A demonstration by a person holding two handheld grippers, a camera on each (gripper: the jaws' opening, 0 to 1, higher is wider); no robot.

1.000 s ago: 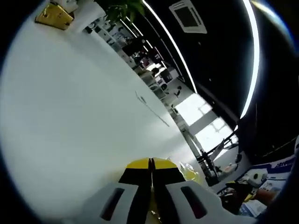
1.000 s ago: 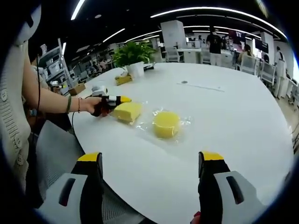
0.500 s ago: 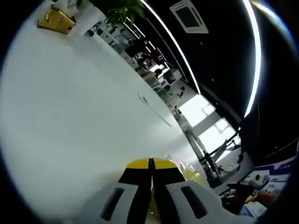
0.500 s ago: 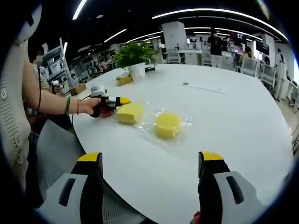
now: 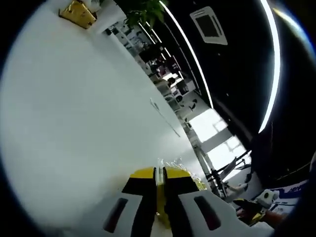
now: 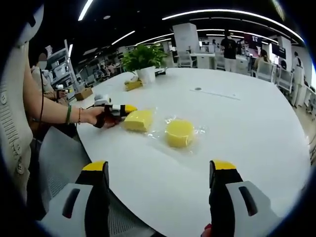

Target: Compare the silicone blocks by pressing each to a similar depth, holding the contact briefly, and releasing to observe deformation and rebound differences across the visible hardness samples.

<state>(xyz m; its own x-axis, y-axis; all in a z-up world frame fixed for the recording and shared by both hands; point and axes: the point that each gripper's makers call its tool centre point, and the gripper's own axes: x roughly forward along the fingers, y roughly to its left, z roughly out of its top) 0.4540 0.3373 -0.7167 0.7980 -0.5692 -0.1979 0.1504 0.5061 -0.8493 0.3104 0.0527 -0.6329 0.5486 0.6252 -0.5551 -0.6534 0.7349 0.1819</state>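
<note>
No brand, label or writing can be read on any item; the blue signage at the lower edge of the left gripper view is too blurred to make out.

The square silicone block [image 6: 138, 119] is pale yellow with flat faces, lying in clear wrapping on the round white tabletop [image 6: 237, 128]. The round silicone block [image 6: 179, 133], a yellow disc-like puck, lies near it to the right on crinkled transparent film [image 6: 195, 130] that spreads around its base. The two blocks are apart.

The left tool [image 6: 124, 108], seen in the right gripper view, is held in a person's hand [image 6: 93, 116] with a bracelet at the wrist; its yellow-tipped end sits just beside the square block's left edge, and contact cannot be confirmed. In the left gripper view the left tool [image 5: 159, 178] has its jaws nearly together, a thin slit between them, with yellow material and a scrap of film visible beyond the tips; nothing is gripped.

The right tool [image 6: 160, 174] hovers above the near tabletop edge with its jaws spread wide and nothing between them, well apart from both blocks.

Surroundings: a potted plant [image 6: 142, 59] in a white pot and a tan box [image 6: 132, 85] at the far side of the tabletop, a grey chair [image 6: 61, 158] below the left arm, office desks and a standing person [image 6: 228, 47] in the background
</note>
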